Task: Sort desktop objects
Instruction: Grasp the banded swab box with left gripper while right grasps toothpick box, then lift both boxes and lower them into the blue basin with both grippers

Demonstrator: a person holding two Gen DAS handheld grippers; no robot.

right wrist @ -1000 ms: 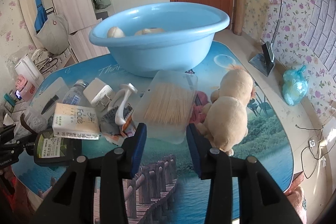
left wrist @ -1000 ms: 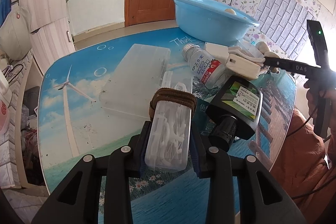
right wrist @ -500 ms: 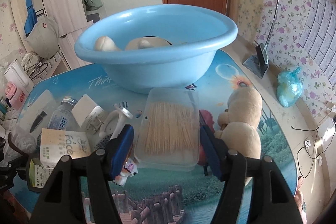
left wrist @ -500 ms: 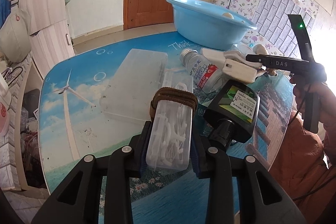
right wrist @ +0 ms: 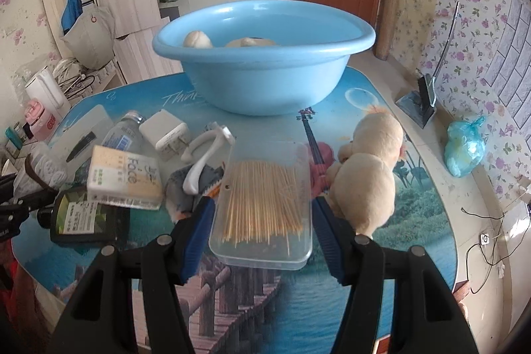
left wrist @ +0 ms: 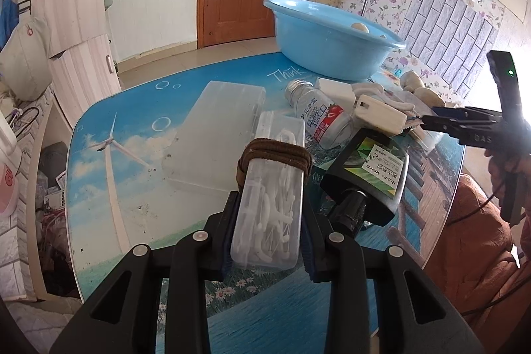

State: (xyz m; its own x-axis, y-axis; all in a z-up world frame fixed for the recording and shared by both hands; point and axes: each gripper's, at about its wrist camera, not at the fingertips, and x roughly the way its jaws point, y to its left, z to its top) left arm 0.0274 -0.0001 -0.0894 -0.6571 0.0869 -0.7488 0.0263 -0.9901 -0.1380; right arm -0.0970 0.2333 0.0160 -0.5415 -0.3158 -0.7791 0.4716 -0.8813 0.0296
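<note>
Between your left gripper's [left wrist: 268, 229] jaws: a clear floss-pick box [left wrist: 270, 208], pinched and banded in brown.
Your right gripper [right wrist: 262, 221] straddles the toothpick box [right wrist: 265, 204] on the counter [right wrist: 415, 221], jaws closing, pads at its sides. Beyond sit the plush toy [right wrist: 368, 178], then the blue basin [right wrist: 265, 62].

The basin [right wrist: 265, 68] wall hides most of the pale items [right wrist: 198, 39] inside it.
</note>
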